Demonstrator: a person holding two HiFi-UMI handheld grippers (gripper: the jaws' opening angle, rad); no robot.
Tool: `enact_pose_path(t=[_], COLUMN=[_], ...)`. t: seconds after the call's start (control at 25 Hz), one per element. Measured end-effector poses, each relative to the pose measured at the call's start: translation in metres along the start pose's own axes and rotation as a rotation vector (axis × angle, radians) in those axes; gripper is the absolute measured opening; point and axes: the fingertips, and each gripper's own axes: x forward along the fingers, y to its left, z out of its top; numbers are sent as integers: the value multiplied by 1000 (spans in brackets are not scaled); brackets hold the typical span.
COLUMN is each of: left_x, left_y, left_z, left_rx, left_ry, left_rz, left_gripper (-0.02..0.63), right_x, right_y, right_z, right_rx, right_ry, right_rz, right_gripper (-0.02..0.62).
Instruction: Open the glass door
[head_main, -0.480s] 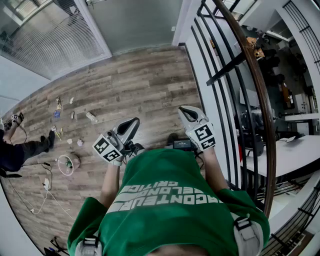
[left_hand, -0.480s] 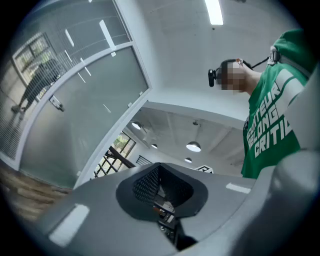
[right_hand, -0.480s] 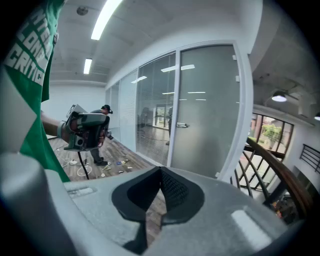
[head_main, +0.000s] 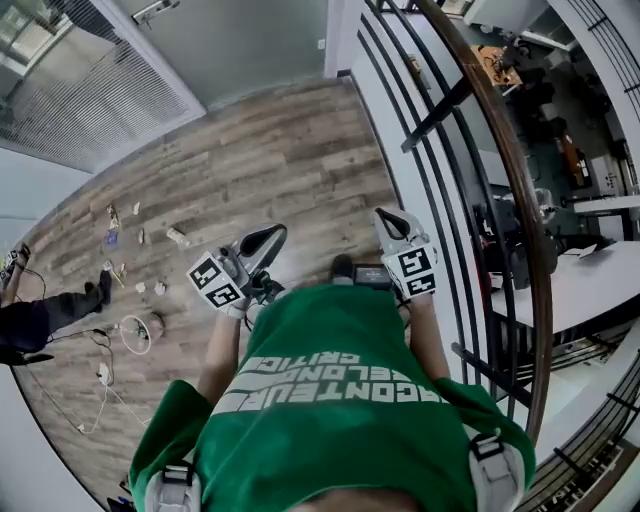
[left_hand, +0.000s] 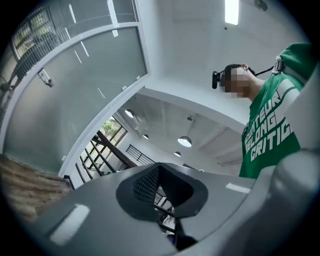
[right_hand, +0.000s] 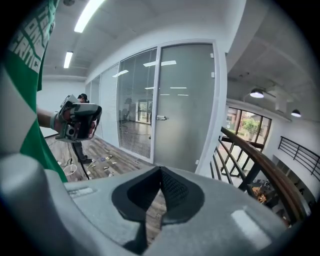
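Observation:
The frosted glass door (head_main: 250, 40) stands shut at the far end of the wooden floor, its metal handle (head_main: 155, 10) on the left side. In the right gripper view the door (right_hand: 184, 105) is straight ahead with the handle (right_hand: 160, 118) at mid height. The left gripper view looks upward past the door (left_hand: 75, 90). My left gripper (head_main: 268, 238) and right gripper (head_main: 388, 222) are held in front of my green shirt, well short of the door. Both are shut with nothing between the jaws. The left gripper (right_hand: 77, 122) also shows in the right gripper view.
A dark curved stair railing (head_main: 500, 170) runs along my right side beside a white wall. Small litter (head_main: 140, 240) and cables (head_main: 130, 330) lie on the floor at left, near another person's legs (head_main: 40, 315). A glass wall with blinds (head_main: 90, 90) adjoins the door.
I have moved a little toward the door; its handle has come into the head view at the top. Both grippers sit slightly higher in the view and stay shut.

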Motion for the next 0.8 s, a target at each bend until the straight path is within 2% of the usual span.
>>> enact_pose_path(t=[0.24, 0.4, 0.8], left_x=[12, 18, 41], left_y=[-8, -11, -16], left_z=[-2, 1, -22], left_rx=[0, 46, 65], left_ry=[-23, -59, -82], left_rz=[21, 46, 166], left_gripper=[15, 15, 15], right_x=[-1, 4, -1], right_y=[-27, -32, -60], right_z=[6, 7, -12], right_rx=[-2, -12, -18], right_ry=[-45, -67, -58], right_rz=[5, 32, 121], right_gripper=[-7, -6, -6])
